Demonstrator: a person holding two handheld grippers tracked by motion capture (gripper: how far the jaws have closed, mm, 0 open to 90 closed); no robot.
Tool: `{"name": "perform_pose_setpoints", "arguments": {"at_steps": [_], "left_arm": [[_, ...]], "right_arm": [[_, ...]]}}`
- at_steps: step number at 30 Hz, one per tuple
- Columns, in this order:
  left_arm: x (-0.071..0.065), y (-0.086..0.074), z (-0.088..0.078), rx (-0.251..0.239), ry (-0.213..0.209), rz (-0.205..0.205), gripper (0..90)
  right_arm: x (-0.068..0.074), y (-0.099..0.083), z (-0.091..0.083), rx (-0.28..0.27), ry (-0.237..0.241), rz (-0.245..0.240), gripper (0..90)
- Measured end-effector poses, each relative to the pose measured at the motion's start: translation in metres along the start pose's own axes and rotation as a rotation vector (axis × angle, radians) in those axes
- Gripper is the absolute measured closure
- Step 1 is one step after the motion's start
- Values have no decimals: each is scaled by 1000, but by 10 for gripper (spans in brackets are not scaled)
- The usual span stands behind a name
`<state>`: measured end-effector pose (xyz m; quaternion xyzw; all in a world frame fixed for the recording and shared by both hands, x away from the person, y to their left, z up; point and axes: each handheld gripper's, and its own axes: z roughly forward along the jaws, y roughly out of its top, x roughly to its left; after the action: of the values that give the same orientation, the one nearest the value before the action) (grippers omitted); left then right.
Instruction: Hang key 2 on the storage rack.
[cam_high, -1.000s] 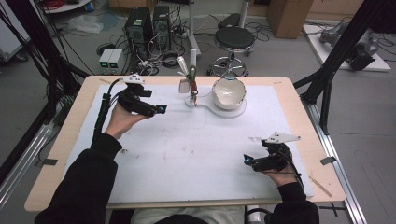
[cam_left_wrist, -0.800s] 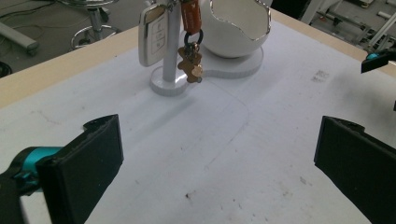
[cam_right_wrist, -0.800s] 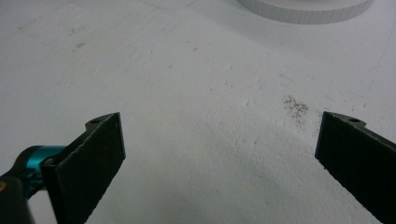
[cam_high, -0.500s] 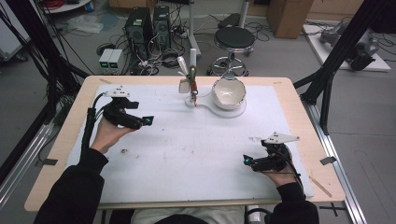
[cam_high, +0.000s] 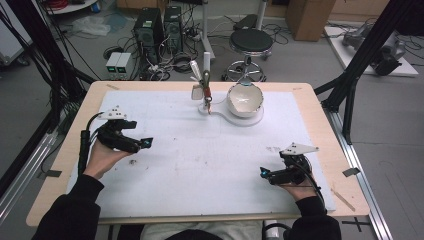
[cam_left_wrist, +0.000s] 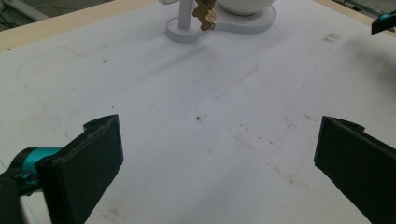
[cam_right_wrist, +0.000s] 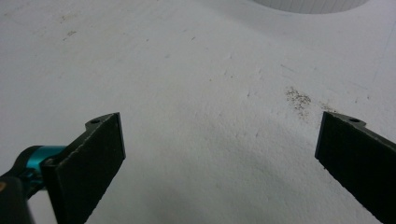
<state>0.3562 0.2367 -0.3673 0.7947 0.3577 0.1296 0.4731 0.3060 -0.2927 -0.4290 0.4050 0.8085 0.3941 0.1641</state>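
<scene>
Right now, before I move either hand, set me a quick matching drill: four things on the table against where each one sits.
Things:
1. left gripper
2. right gripper
3. white bowl
4. small stand

Places:
a. far edge, on the white base
b. near right of the mat
c. left of the mat
d. directly left of the bowl

Pairs: 1-c, 2-b, 3-a, 4-d

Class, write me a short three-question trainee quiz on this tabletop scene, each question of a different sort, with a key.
1. True or false: the left gripper is shut on the white bowl.
2. The right gripper is: A) open, holding nothing; B) shut on a spoon; C) inside the bowl.
3. Fill in: the bowl sits on a white ____ at the table's far edge.

Key: 1 false; 2 A; 3 stand.
</scene>
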Motion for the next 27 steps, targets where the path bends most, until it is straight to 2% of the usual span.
{"name": "perform_pose_setpoints", "arguments": {"at_steps": [3, 9, 11, 18, 24, 27], "left_arm": [[-2, -6, -5, 24, 23, 19, 17], [-10, -20, -11, 49, 41, 39, 17], [-11, -27, -15, 51, 48, 26, 17], [-7, -61, -30, -23, 87, -28, 17], [-10, -79, -40, -86, 93, -24, 17], [-13, -87, -42, -79, 88, -20, 17]], "right_arm": [[0, 0, 0, 0, -3, 2, 6], [0, -1, 1, 8, -6, -4, 7], [0, -1, 2, 8, -6, -6, 7], [0, -2, 3, 15, -14, -10, 7], [0, -1, 5, 22, -10, -12, 6], [1, 0, 6, 20, -7, -13, 7]]}}
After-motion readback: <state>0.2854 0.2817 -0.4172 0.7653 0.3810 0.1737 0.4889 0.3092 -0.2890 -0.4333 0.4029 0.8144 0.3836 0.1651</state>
